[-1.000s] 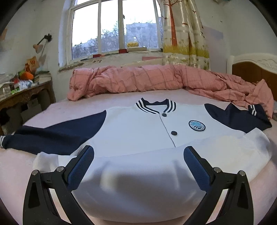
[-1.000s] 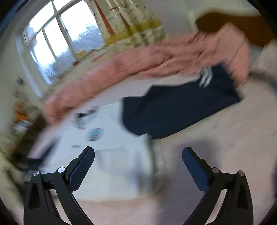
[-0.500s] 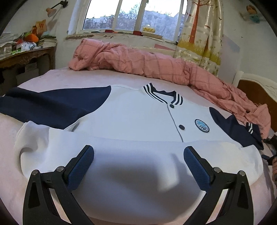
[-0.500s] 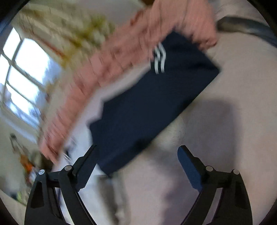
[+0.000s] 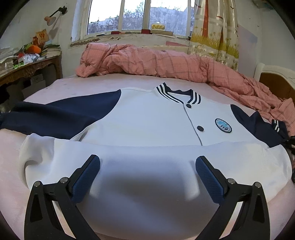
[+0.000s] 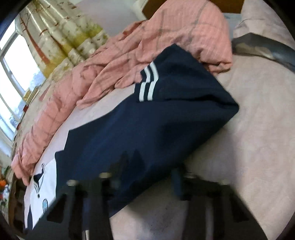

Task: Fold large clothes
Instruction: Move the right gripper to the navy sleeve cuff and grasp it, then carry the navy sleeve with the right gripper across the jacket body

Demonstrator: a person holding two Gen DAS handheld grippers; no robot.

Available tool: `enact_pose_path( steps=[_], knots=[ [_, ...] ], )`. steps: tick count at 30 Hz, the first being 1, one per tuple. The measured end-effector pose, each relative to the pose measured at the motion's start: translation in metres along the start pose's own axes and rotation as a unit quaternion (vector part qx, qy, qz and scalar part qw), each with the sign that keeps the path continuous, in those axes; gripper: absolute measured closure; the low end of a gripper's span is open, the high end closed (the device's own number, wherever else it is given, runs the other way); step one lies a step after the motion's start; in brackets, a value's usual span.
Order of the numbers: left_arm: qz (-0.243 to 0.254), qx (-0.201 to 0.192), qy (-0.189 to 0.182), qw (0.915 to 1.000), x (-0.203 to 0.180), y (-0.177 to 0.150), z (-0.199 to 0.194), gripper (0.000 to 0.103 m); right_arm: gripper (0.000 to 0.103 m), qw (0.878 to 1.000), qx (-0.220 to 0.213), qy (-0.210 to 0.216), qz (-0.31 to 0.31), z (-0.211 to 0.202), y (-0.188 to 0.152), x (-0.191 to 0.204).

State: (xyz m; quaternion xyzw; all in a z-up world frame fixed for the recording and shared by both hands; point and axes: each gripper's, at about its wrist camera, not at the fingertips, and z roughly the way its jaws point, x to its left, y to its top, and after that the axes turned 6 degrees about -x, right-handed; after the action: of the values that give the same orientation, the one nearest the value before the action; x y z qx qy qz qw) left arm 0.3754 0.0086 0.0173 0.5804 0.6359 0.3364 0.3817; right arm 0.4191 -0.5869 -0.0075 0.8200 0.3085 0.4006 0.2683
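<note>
While one jacket (image 5: 147, 127) lies on bed (image 5: 11, 166), two grippers: left gripper (image 5: 147, 169) spread above hem at 6 o'clock; right gripper (image 6: 145, 177) blurred, pressed together at navy sleeve (image 6: 147, 129).

I'm working in a home bedroom: a bed (image 5: 60, 86) with a rumpled pink quilt (image 5: 166, 62), curtained window (image 5: 136, 16), cluttered side table (image 5: 31, 68).

Left wrist view faces the white-and-navy fabric jacket (image 5: 147, 120) from its hem; right wrist view sits close over its navy sleeve (image 6: 147, 120); both share the jacket.
</note>
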Motion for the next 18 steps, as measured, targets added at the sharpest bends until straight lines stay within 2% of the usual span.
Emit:
enact_pose_path(
  steps=[4,6,8,9,12,14,15,16,18],
  knots=[
    [-0.003,0.003,0.000,1.0000,0.002,0.001,0.001,0.000,0.099,0.999,-0.040,0.010,-0.008,-0.027,0.009,0.035],
    [-0.004,0.001,-0.001,1.0000,0.003,0.002,0.001,0.000,0.099,0.998,-0.036,0.043,-0.028,-0.041,0.012,0.081],
    [-0.009,-0.001,-0.002,1.0000,0.005,0.002,0.001,0.000,0.099,0.994,-0.040,0.059,-0.086,-0.056,0.005,0.151],
    [-0.013,-0.001,0.001,0.9999,0.007,0.003,0.002,0.000,0.099,0.992,-0.035,0.067,-0.101,-0.059,-0.002,0.173],
    [-0.028,0.000,0.029,0.9992,0.014,0.004,0.002,0.000,0.099,0.983,0.023,0.120,-0.140,-0.053,-0.048,0.257],
    [-0.033,-0.003,0.033,0.9989,0.018,0.005,0.000,0.000,0.099,0.975,0.040,0.128,-0.177,-0.044,-0.094,0.298],
    [-0.031,-0.005,0.036,0.9989,0.018,0.006,-0.001,0.000,0.099,0.973,0.050,0.125,-0.187,-0.039,-0.112,0.309],
    [-0.027,-0.008,0.044,0.9986,0.019,0.006,-0.002,0.000,0.099,0.970,0.077,0.121,-0.196,-0.028,-0.140,0.324],
    [-0.023,-0.011,0.055,0.9982,0.021,0.006,-0.002,0.000,0.099,0.966,0.120,0.126,-0.194,-0.013,-0.177,0.333]
  ],
)
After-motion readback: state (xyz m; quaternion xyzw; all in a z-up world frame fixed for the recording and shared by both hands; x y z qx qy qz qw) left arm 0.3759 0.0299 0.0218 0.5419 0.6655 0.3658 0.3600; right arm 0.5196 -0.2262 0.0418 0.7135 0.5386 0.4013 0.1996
